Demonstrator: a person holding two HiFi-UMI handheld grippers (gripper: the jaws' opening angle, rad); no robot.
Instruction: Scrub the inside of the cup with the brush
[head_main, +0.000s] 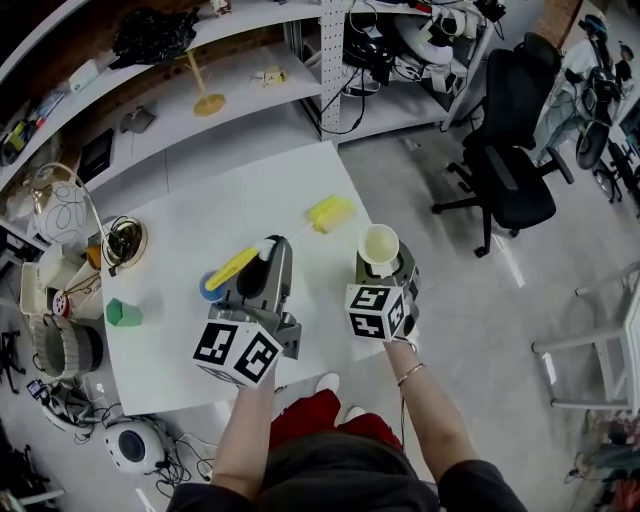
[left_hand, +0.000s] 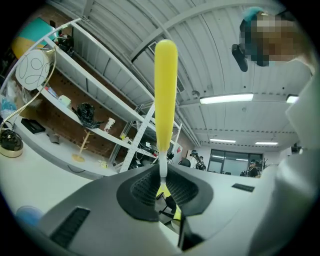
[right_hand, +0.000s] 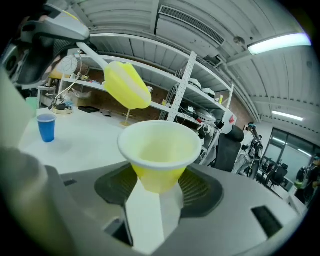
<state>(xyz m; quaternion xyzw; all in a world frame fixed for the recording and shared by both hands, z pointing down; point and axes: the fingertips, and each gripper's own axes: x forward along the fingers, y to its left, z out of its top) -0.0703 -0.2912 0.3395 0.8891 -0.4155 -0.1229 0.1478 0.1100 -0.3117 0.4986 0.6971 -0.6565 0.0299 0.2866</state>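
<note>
Head view: over the desk (head_main: 190, 230), the cup (head_main: 379, 245) at centre right is clamped by the fingers of the right gripper (head_main: 384, 266), and the brush (head_main: 330, 213) beside it is pinched by those of the left gripper (head_main: 270, 250). The cup could be levered loose by an off-centre brush thrust.

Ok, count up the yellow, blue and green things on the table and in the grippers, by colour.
Yellow: 2, the brush in the left gripper and the cup in the right gripper.
Blue: 1, the blue cup on the table.
Green: 1, a small green thing on the table.
Total: 4.
</note>
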